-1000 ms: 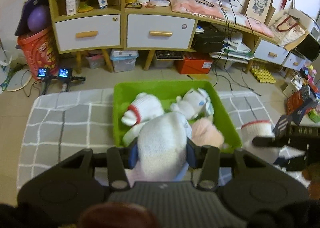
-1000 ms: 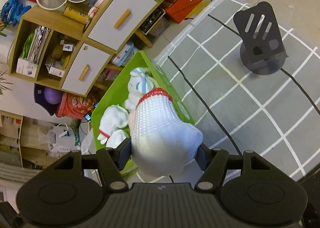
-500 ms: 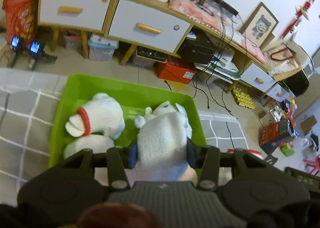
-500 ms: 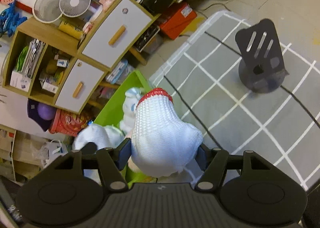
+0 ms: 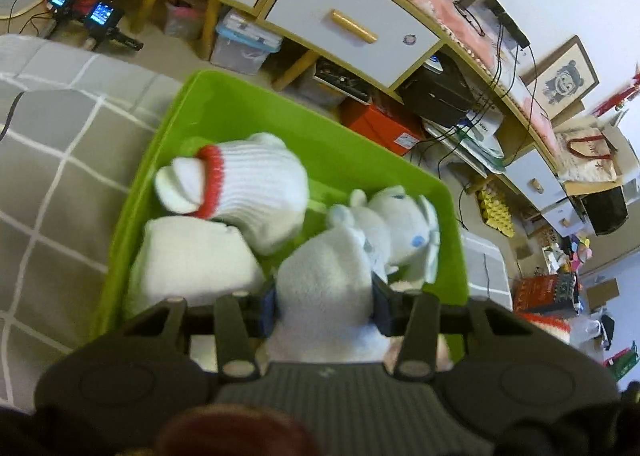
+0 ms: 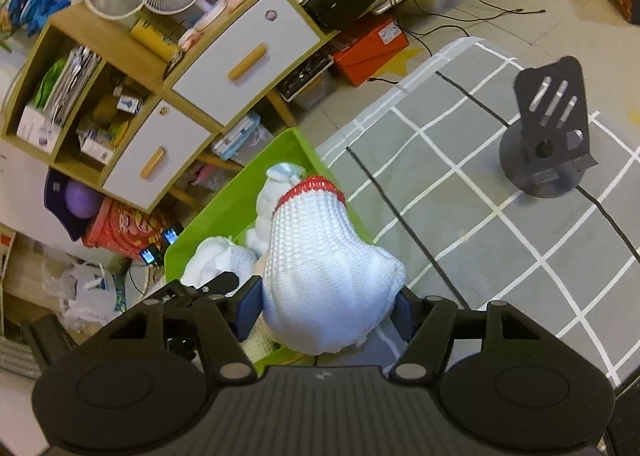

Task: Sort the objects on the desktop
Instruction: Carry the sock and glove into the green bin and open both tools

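Bundles of white knitted gloves [image 5: 256,183], red-cuffed, in green bin [image 5: 360,159]

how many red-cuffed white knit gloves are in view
2. One red-cuffed glove lies in the green bin, at its left side. The other glove is gripped in the right tool, beside the bin's edge. More may be hidden under the other soft white items there.

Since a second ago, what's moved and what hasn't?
The left gripper, clamped on a plain white bundle, came down over the green bin, so the bin's contents now look closer. The right gripper drifted slightly toward the bin. Unchanged: the right grip on the red-trimmed glove bundle, and the black stand.
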`<move>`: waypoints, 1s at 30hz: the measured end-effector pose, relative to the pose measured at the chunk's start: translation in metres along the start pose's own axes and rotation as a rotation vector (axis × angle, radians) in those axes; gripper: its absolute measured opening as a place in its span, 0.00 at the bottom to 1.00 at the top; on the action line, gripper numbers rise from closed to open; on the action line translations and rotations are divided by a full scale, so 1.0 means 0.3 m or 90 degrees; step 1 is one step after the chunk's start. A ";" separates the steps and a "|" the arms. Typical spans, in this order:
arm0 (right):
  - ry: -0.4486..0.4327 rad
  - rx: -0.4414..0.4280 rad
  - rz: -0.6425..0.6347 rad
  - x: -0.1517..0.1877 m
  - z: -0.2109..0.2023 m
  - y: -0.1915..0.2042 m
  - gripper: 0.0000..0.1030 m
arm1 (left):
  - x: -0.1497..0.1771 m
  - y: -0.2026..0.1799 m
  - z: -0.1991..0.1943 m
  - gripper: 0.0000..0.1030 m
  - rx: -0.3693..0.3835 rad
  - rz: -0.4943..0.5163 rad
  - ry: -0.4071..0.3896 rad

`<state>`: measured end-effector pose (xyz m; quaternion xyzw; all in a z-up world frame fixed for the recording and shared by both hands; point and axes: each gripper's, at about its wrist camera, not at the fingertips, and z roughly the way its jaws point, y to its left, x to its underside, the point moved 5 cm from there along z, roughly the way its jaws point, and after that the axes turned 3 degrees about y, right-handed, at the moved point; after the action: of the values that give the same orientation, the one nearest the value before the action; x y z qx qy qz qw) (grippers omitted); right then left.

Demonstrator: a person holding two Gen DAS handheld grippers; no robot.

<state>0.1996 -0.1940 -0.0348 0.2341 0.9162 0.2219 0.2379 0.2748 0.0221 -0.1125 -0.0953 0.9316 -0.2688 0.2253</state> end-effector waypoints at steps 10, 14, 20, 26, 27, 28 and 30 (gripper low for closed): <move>-0.012 -0.007 -0.026 -0.087 0.054 0.135 0.64 | 0.012 0.005 -0.012 0.41 0.036 0.044 0.013; 0.003 -0.053 -0.019 -0.135 0.113 0.182 0.64 | 0.012 0.013 -0.024 0.48 0.055 0.044 0.033; 0.069 -0.099 0.036 -0.183 0.249 0.210 0.64 | -0.001 -0.006 -0.085 0.68 0.060 0.083 0.059; 0.093 -0.095 0.070 -0.210 0.343 0.231 0.64 | -0.007 0.014 -0.112 0.78 0.082 0.078 0.072; 0.095 -0.093 0.074 -0.209 0.353 0.230 0.64 | -0.007 0.018 -0.112 0.81 0.090 0.074 0.078; 0.095 -0.090 0.082 -0.210 0.365 0.230 0.65 | -0.006 0.022 -0.113 0.82 0.097 0.070 0.083; 0.091 -0.096 0.098 -0.210 0.372 0.222 0.65 | -0.004 0.031 -0.119 0.84 0.103 0.066 0.091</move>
<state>0.3303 -0.1418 -0.0674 0.2690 0.8907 0.3241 0.1713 0.2585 0.0465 -0.0902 -0.0091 0.9243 -0.3373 0.1785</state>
